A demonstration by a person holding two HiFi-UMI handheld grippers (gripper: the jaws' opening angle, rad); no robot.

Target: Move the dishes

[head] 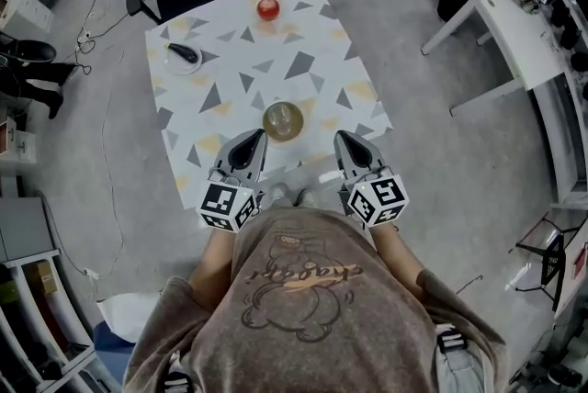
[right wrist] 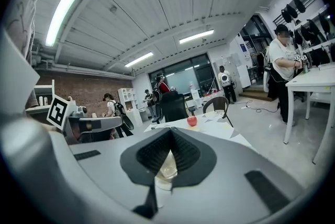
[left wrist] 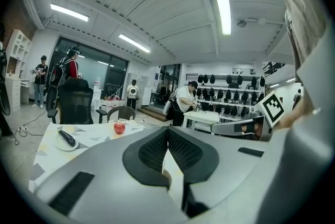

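Head view: the left gripper (head: 252,140) and right gripper (head: 345,141) are held closed and empty at the near edge of the table (head: 312,33). The glass bowl (head: 283,121) sits between them, seemingly the first dish to be taken. The plate (head: 188,70) is left far-left.

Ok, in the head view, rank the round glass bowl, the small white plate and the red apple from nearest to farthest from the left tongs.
1. Round brownish glass bowl, just ahead and right of the left tongs.
2. Small white plate, toward the patterned table's far left.
3. Red apple, at its far edge.
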